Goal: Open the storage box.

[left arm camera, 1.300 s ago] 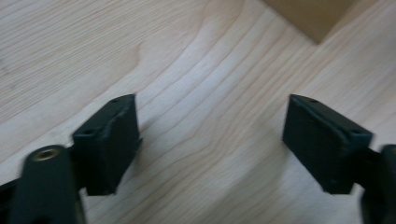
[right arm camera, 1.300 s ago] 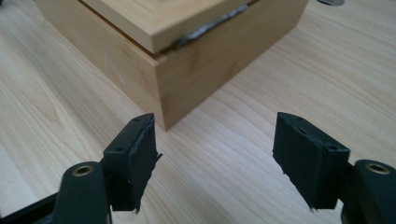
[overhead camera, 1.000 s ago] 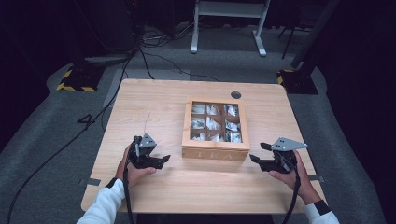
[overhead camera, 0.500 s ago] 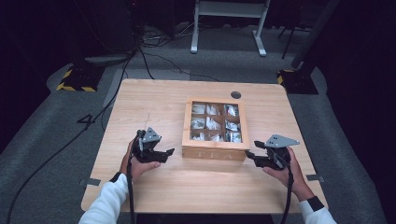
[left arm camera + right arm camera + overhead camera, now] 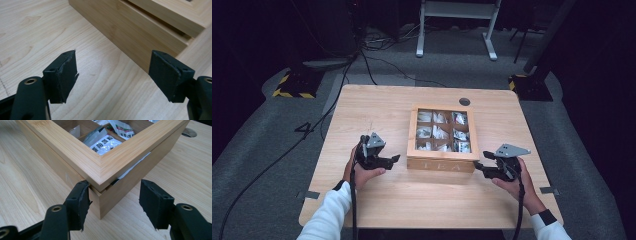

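While both grippers gape wide, we note right gripper straddling the tea box corner; left gripper near it.

One wooden tea box, nine compartments, one table, two grippers

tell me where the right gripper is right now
In the high view the right gripper sits near the table's front right, at the front right corner of the wooden tea box; its own view shows its open jaws flanking that corner.
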Available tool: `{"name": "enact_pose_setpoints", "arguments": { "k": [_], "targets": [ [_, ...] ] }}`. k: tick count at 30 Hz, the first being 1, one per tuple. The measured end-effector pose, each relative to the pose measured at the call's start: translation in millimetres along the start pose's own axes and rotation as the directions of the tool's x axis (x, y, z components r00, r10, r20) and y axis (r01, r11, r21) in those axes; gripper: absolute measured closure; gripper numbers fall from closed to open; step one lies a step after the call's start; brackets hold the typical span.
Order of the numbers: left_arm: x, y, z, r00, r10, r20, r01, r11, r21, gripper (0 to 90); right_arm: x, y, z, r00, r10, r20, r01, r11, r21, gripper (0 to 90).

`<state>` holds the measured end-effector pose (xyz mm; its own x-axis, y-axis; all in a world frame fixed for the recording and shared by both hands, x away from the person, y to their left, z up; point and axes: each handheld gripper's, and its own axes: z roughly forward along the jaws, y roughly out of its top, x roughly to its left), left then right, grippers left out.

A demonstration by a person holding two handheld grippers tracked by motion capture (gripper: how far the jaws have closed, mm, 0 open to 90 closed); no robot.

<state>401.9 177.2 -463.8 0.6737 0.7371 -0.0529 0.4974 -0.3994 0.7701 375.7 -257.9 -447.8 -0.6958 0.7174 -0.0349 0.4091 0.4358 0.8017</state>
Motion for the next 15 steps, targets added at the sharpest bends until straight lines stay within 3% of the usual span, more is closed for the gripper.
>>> {"name": "enact_pose_setpoints", "arguments": {
  "k": [15],
  "targets": [
    [3.5,0.6,2.5,0.9997,-0.022,-0.010,0.021,0.9997,-0.009,22.6,5.9,3.6,3.4,0.9998,-0.022,-0.001,0.022,1.000,-0.007,45.0]
  ]
}}
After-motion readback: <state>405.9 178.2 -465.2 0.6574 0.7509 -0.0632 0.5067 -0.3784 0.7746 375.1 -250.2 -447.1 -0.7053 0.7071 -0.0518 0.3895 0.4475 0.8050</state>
